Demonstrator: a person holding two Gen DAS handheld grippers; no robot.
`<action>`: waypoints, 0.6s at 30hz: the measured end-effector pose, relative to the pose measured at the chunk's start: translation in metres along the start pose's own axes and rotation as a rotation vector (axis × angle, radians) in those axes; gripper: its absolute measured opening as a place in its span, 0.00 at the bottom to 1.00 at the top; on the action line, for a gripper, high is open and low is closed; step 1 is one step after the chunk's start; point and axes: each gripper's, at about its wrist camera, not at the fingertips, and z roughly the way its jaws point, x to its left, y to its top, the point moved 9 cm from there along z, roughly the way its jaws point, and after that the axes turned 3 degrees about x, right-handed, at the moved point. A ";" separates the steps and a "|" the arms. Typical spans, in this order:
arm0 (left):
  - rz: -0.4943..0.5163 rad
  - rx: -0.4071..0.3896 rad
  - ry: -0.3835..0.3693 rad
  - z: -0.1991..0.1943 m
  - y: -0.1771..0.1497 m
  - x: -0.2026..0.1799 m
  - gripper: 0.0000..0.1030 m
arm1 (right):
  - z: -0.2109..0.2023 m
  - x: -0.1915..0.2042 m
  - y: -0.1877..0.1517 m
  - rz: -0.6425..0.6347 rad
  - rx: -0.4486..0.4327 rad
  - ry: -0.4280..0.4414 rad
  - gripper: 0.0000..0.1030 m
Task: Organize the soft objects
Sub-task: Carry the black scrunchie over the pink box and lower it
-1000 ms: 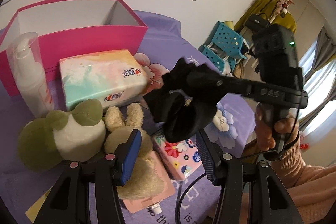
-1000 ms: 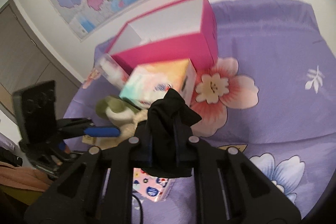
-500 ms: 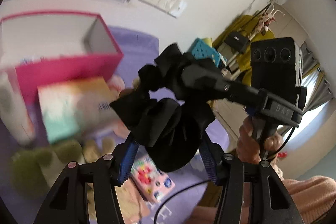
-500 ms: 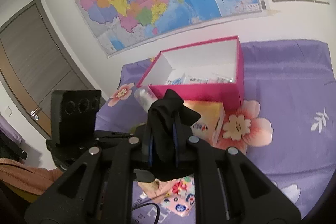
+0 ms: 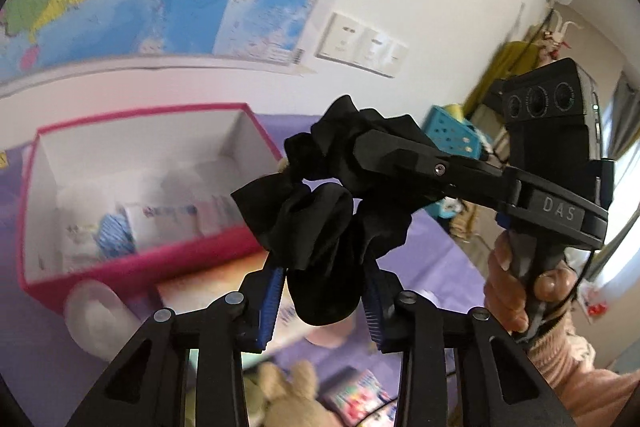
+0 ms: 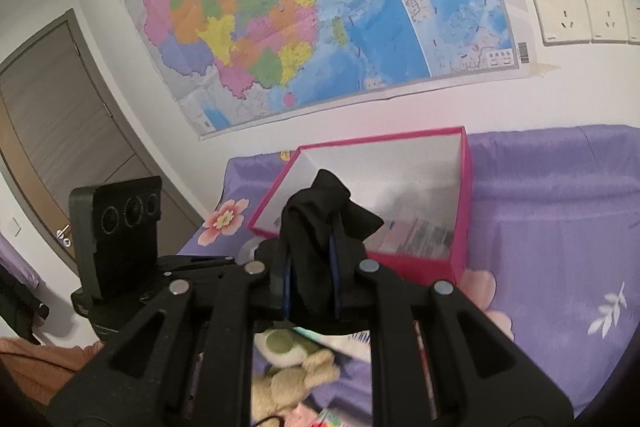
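Note:
A black fabric scrunchie (image 5: 304,219) hangs in the air between both grippers, above the bed. My right gripper (image 6: 310,259) is shut on its upper part (image 6: 320,203), and in the left wrist view it reaches in from the right (image 5: 360,151). My left gripper (image 5: 320,279) has its jaws closing on the scrunchie's lower loop, and the blue pads (image 5: 272,291) touch the fabric on both sides. Behind the scrunchie stands an open pink box (image 5: 160,259) with a white inside (image 6: 466,187) and several packets in it.
On the purple flowered bedspread (image 6: 560,227) below lie a beige plush bunny (image 6: 288,383), a green and white plush (image 6: 284,343), a tissue pack (image 5: 208,287) and a clear bottle (image 5: 92,311). A map and wall sockets (image 6: 580,11) are on the wall. A hand (image 5: 516,287) holds the right gripper.
Both grippers have risen from the toys toward the pink box, carrying the scrunchie. The left jaws, open and apart from it a second ago, have come around its lower loop and narrowed onto it.

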 end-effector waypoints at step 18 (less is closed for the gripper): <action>-0.096 0.082 0.174 0.048 0.040 0.063 0.33 | 0.077 -0.049 0.046 0.045 0.063 -0.038 0.17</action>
